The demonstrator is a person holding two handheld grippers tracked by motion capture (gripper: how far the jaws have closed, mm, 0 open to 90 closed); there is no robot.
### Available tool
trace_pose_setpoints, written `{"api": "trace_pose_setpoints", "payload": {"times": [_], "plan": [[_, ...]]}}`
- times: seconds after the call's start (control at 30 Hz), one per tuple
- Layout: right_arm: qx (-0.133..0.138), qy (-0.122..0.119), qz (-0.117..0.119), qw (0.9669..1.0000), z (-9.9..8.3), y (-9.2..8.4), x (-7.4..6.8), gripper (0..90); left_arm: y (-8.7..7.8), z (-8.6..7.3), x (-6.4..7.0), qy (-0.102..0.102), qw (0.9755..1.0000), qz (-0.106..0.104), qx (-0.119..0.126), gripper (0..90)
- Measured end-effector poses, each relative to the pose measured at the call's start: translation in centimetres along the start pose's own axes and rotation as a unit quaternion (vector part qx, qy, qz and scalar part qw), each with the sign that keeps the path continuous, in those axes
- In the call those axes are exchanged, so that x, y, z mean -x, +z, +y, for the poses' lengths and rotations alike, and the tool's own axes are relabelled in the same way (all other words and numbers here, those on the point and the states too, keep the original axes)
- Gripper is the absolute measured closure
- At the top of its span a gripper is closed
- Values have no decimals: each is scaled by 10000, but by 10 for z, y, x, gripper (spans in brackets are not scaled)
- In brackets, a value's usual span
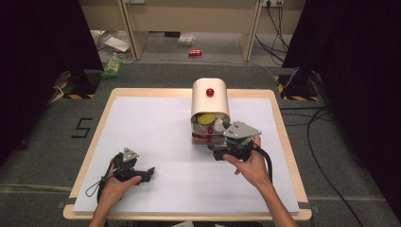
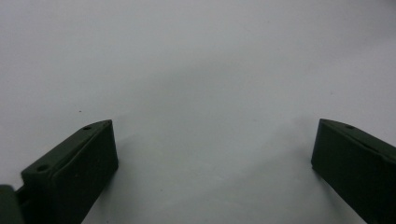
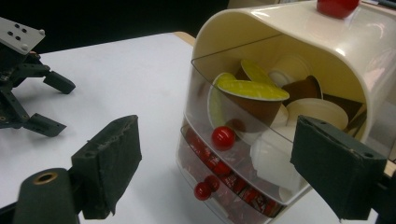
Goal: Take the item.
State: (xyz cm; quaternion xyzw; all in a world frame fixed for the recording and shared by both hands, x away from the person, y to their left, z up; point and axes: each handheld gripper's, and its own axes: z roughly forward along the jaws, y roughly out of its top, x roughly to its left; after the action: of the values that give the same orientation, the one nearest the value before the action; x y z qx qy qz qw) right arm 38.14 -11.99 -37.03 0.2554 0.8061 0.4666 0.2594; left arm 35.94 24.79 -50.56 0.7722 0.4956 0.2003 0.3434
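A cream box with clear drawers stands toward the far right of the table, and the right gripper sits just in front of it with its jaws spread wide and nothing between them. In the right gripper view the upper drawer, tilted out and full of capsules, carries a red knob; a lower drawer of red packets has its own smaller knob. The step in hand looks like taking a drawer knob. To do it well, the person should centre the chosen knob between the jaws, come in square to the drawer face, close only on the knob, then move the drawer straight along its slide so the light box does not skid. The left gripper rests near the front left, jaws spread and empty over bare table; it could steady the box.
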Motion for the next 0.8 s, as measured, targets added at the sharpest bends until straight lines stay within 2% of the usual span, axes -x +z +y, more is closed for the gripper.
{"api": "trace_pose_setpoints", "payload": {"times": [0.17, 0.53, 0.8], "plan": [[26, -80, -23, 10000, 6, 5, 0, 165, 0, 0, 0, 0, 10000, 0, 2, 0], [74, -52, -61, 9999, 9, 19, 4, 165, 0, 0, 0, -1, 10000, -1, 2, 0], [-44, 5, -46, 10000, 5, 30, 9, 168, 0, 0, 0, -2, 10000, -1, 4, 0]]}}
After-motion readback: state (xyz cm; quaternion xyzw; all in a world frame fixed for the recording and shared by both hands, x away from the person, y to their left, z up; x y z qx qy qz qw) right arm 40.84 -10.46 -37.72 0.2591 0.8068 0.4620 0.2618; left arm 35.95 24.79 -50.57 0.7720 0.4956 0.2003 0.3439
